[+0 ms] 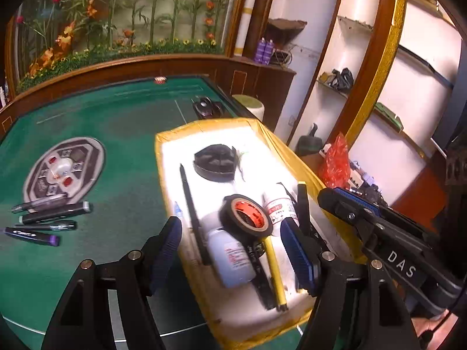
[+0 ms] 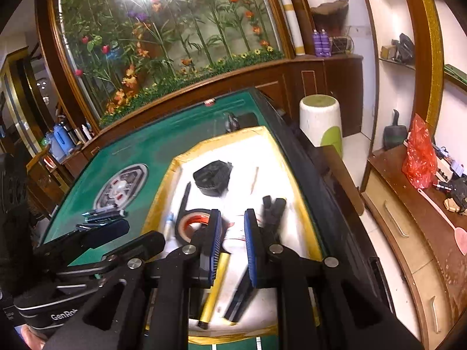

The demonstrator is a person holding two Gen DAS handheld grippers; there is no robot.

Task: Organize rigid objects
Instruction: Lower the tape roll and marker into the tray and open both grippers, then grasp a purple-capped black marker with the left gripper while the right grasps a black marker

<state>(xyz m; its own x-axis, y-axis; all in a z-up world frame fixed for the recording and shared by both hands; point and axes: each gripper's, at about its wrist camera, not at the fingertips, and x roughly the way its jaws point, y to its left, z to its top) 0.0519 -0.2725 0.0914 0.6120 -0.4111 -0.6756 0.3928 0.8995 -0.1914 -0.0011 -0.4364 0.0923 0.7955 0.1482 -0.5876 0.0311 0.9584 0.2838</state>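
A: How far along?
B: Tape, bottles sit in the tray under both tools. Pens remain on the table, left of them.
A: Tools?
B: Left tool apart, empty; right tool nearly together, apparently empty.

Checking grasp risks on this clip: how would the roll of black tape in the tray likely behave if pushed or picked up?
The roll of black tape leans tilted on a white bottle, so a push would probably slide or topple it flat. It looks rigid and probably light for its size. Set on edge, its round shape could roll inside the yellow-rimmed tray.
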